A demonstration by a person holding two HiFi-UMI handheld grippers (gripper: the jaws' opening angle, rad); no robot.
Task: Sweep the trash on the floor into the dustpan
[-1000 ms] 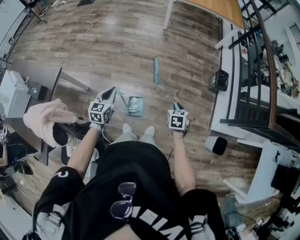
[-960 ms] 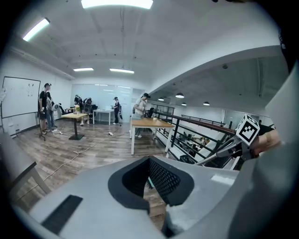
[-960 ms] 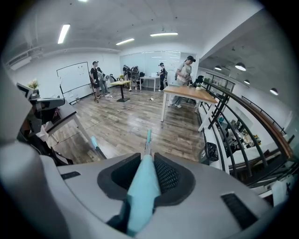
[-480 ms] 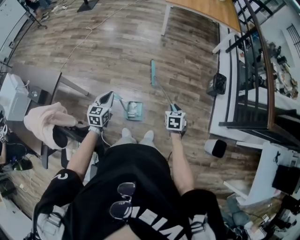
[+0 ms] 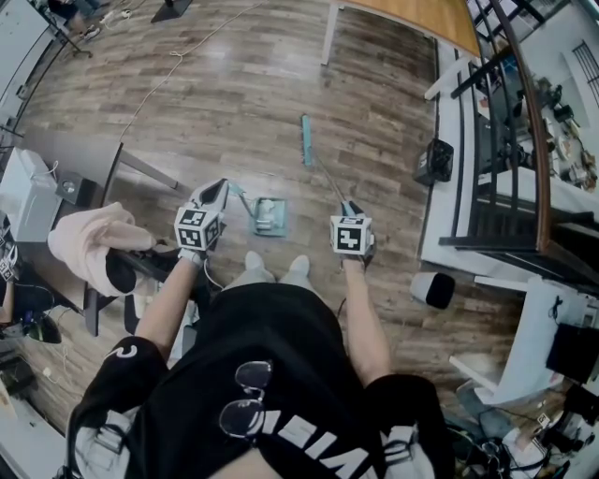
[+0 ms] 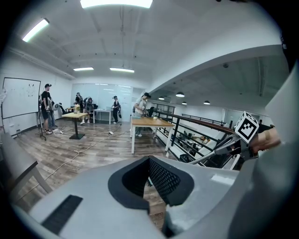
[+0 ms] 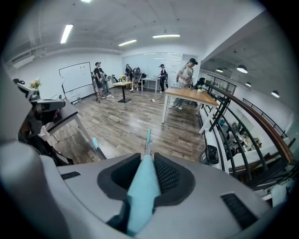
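The teal plastic dustpan (image 5: 270, 213) sits on the wood-plank floor (image 5: 234, 84), ahead and right of the left fingers (image 6: 163, 179). Its thin upright handle (image 5: 241, 199) rises just beside them; whether it touches them cannot be told. The left gripper (image 6: 149, 163) has its fingers closed tip to tip, with only a sliver of floor showing behind, and nothing between them.

The right gripper (image 7: 147, 161) has its fingers (image 7: 167, 175) clamped on the long teal broom handle (image 7: 142, 186). The handle runs straight out past the fingertips to the narrow teal broom head (image 5: 305, 140), which is on the floor well beyond the dustpan.

Both forearms reach forward and down, marker cubes facing up. The person's pale shoes (image 5: 253, 259) are just behind the dustpan.

A wood-topped bench on white legs (image 5: 412, 14) stands far ahead of the right fingers. A black railing (image 5: 524, 112) runs along their right, and a pink cloth (image 5: 94, 243) lies left of the left fingers.
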